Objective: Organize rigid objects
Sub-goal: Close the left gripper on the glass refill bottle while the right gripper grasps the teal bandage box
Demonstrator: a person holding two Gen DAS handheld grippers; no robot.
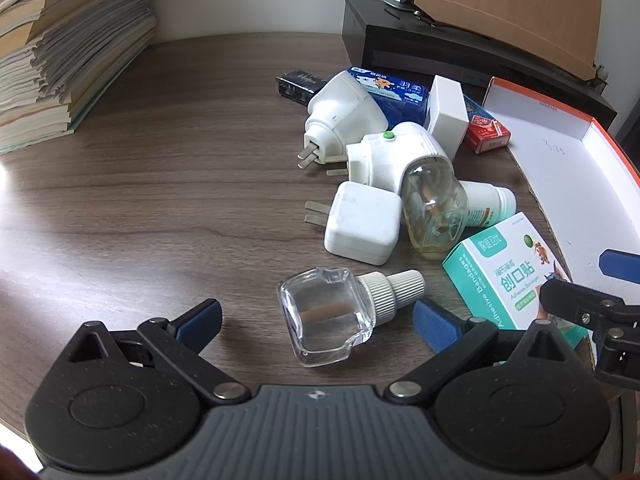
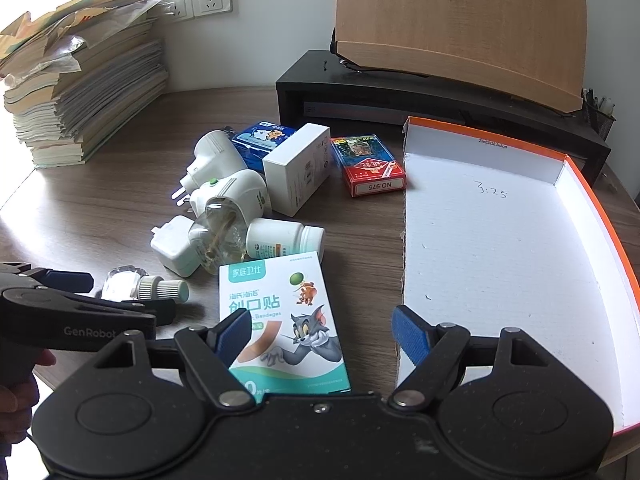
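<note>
clear glass bottle with ribbed white cap (image 1: 340, 316) framed by the left gripper (image 1: 318, 322), jaws spread.
the teal-and-white cardboard bandage box (image 2: 280, 320) is straddled by the right gripper (image 2: 320, 338), jaws spread, beside the orange-edged white cardboard tray (image 2: 500, 260).

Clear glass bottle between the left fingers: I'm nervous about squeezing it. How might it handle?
The clear glass bottle looks rigid, smooth, probably slippery against the pads. Lying on its flat-sided body, it seems unlikely to roll. It appears nearly empty, so likely light, yet breakable.

Home office: desk (image 2: 120, 208) with stacked papers (image 2: 80, 92) and monitor riser (image 2: 400, 92).
</note>
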